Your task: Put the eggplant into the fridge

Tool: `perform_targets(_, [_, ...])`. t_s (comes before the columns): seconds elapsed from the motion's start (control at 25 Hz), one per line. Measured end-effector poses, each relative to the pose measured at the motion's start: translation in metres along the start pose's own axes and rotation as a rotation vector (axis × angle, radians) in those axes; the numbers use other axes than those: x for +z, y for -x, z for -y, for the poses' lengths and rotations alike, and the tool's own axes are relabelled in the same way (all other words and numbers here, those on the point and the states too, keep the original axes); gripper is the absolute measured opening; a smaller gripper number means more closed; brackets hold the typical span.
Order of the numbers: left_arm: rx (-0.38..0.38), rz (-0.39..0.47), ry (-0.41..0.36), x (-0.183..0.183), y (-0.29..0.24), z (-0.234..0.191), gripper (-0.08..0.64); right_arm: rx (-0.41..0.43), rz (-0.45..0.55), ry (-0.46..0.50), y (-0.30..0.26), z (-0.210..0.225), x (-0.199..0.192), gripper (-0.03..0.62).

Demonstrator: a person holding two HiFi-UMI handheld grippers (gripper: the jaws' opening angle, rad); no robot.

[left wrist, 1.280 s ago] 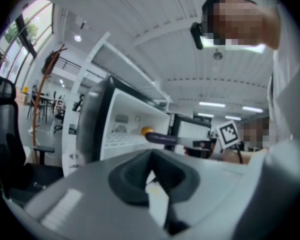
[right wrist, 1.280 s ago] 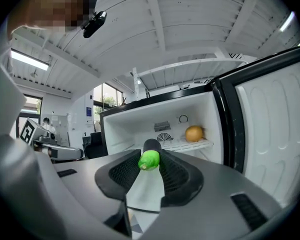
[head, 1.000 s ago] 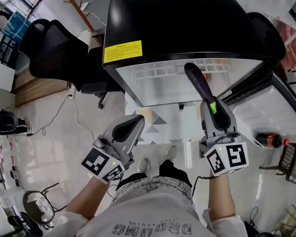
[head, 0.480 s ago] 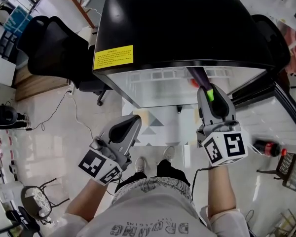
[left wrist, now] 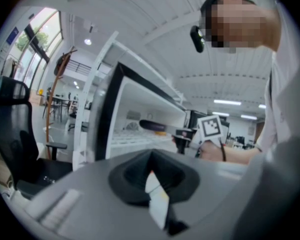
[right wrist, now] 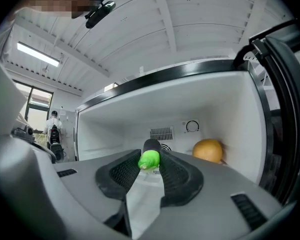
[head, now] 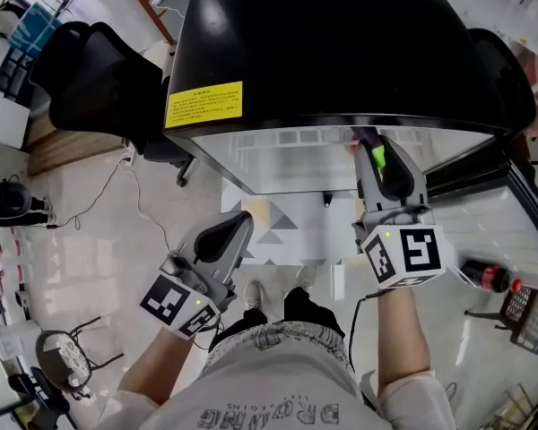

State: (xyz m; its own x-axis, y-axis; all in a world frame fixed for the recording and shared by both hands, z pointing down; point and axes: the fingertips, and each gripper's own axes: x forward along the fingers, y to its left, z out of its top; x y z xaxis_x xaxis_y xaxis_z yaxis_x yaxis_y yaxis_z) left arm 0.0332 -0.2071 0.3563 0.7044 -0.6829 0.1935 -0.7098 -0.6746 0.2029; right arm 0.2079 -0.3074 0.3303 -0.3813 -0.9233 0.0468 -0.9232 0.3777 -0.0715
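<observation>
Black-topped fridge (head: 341, 43) stands open, door (right wrist: 285, 109) swung off to the right. The right gripper (right wrist: 149, 156) clamps the eggplant (right wrist: 151, 145) at its green stem end, with the dark tip past the fridge's front edge. An orange fruit (right wrist: 208, 150) sits by the right wall, with open white shelf left of it. The left gripper (head: 239, 222) hangs low outside, jaws together on nothing.

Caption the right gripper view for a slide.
Right gripper holds the eggplant by its green end, facing the open fridge; orange fruit inside.
</observation>
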Motion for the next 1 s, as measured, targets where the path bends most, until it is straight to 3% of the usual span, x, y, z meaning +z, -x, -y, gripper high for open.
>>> perform_targets(0.36, [0.036,0.0,0.004,0.0,0.004,-0.011,0.006,-0.002,-0.004,0.058,-0.021,0.005,0.0,0.112])
perform_targets(0.68, [0.053,0.002,0.014,-0.003,0.004,-0.019,0.006,-0.028,-0.054,0.214,-0.037,-0.003,-0.005,0.112])
perform_targets(1.0, [0.065,0.009,0.032,-0.006,0.005,-0.028,0.006,-0.043,-0.114,0.242,-0.05,-0.002,-0.017,0.112])
